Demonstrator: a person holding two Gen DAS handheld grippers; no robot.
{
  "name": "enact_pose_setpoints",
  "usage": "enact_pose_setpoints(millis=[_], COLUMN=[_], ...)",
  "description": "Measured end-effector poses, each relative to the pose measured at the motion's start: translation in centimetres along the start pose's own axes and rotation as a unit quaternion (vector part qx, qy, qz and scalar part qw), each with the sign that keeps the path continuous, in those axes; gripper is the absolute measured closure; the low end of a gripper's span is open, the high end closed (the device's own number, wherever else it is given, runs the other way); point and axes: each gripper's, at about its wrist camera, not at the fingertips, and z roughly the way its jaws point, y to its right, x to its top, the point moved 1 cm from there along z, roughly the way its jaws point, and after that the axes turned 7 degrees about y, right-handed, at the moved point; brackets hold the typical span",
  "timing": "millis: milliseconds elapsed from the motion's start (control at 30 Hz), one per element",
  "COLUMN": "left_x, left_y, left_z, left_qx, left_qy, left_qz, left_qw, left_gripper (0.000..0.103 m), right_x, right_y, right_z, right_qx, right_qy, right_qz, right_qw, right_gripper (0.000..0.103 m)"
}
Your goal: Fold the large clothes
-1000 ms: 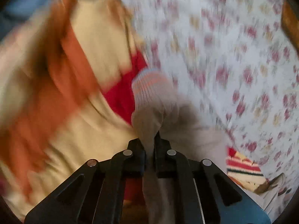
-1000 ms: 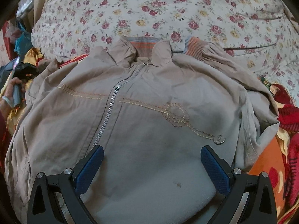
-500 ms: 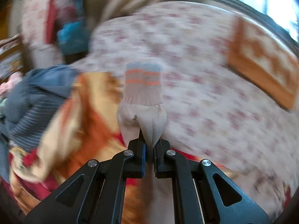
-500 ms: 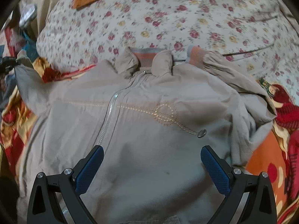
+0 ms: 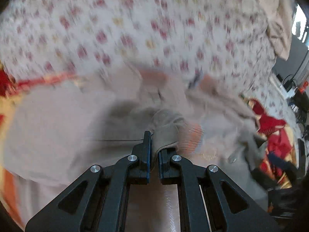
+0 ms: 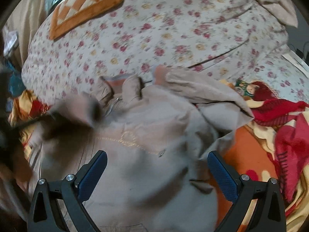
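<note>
A beige zip jacket [image 6: 150,139] lies front up on the bed, collar toward the floral sheet. In the left wrist view my left gripper [image 5: 153,150] is shut on the jacket's sleeve [image 5: 168,133] just behind its orange-striped cuff [image 5: 193,137], held over the jacket's chest [image 5: 58,119]. The same sleeve shows as a dark blur [image 6: 73,116] at the left of the right wrist view, crossing over the jacket. My right gripper [image 6: 157,166] stands open above the jacket's lower front, nothing between its blue pads [image 6: 222,174]. The jacket's other sleeve [image 6: 208,92] lies folded at the right.
The floral sheet [image 6: 154,31] covers the bed beyond the jacket. An orange checkered cushion [image 6: 87,5] sits at the back left. A red and orange blanket [image 6: 280,131] is bunched at the right. Beige cloth [image 6: 274,2] lies at the far right.
My left gripper has swung the held sleeve from off the bed's left side across onto the jacket's front. The right gripper has lifted a little and stays open.
</note>
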Motion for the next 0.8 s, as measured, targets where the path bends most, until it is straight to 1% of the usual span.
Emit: enact_pose_setpoints(millis=[33,100,167,200,233,267,300,333,367,433,500,533,600,633,700,733,767,800], left_x=[-0.6,-1.2,-1.0,-0.7,-0.4,0.0,-0.1,0.2,0.3,0.0,-0.7,-1.1,-1.7,-1.8,-1.7,-1.4,-1.1,-1.0], left_y=[0.3,0.2,-0.7,-1.4,-2.2,-3.3,-3.9,-5.0,-6.1,-8.3,-10.5,-12.0,-13.8,-14.8,-16.2,-17.0,-17.7,-18.2], left_z=[0.7,1.4,0.5,-0.2,-1.5,-3.1,-4.1,-5.8,-7.3,-9.4,-10.3,-10.1,-9.2,-8.9,-9.1,-9.6,-10.4,-10.9], left_qx=[-0.002,-0.003,-0.024,-0.041,-0.058,-0.073,-0.076,-0.068,-0.049,0.004,0.067,0.107,0.144,0.157,0.167,0.178,0.186,0.187], left_qy=[-0.011,-0.034,-0.056,-0.067,-0.073,-0.068,-0.061,-0.046,-0.031,-0.008,0.016,0.016,-0.008,-0.018,-0.012,-0.003,0.008,0.015], left_qz=[-0.005,-0.011,-0.019,-0.025,-0.035,-0.045,-0.049,-0.052,-0.048,-0.04,-0.041,-0.045,-0.053,-0.062,-0.079,-0.09,-0.104,-0.113], left_qw=[0.9999,0.9993,0.9979,0.9966,0.995,0.994,0.9941,0.9953,0.9972,0.9992,0.9968,0.9931,0.9881,0.9854,0.9827,0.98,0.9771,0.9757], left_gripper=[0.098,0.094,0.085,0.071,0.051,0.043,0.033,0.03,0.03,0.03,0.03,0.03,0.03,0.03,0.03,0.03,0.03,0.03], right_x=[0.2,0.4,0.3,0.2,0.0,-0.2,-0.3,-0.4,-0.4,0.1,0.7,1.0,1.6,2.0,2.1,1.9,1.9,1.9], right_y=[0.4,1.1,1.5,1.7,1.7,1.6,1.4,1.1,0.6,-0.8,-2.2,-2.9,-4.3,-5.2,-6.1,-6.5,-6.8,-7.0], right_z=[0.0,0.3,0.6,0.7,0.8,1.0,1.2,1.4,1.6,1.9,2.2,2.6,4.2,5.9,8.9,10.5,11.4,11.7], right_qx=[-0.006,-0.011,-0.002,0.009,0.024,0.041,0.053,0.065,0.074,0.102,0.117,0.12,0.118,0.12,0.127,0.134,0.142,0.147], right_qy=[0.001,-0.001,-0.008,-0.013,-0.017,-0.023,-0.027,-0.031,-0.034,-0.037,-0.034,-0.031,-0.038,-0.054,-0.091,-0.109,-0.114,-0.112], right_qz=[0.005,0.012,0.03,0.043,0.055,0.069,0.079,0.089,0.092,0.091,0.085,0.08,0.07,0.069,0.075,0.083,0.093,0.097], right_qw=[1.0,1.0,1.0,0.999,0.998,0.997,0.995,0.993,0.992,0.99,0.989,0.989,0.99,0.989,0.985,0.981,0.979,0.978], right_gripper=[0.0,0.0,0.0,0.0,0.0,0.0,0.0,0.0,0.0,0.0,0.0,0.0,0.0,0.0,0.002,0.007,0.036,0.052])
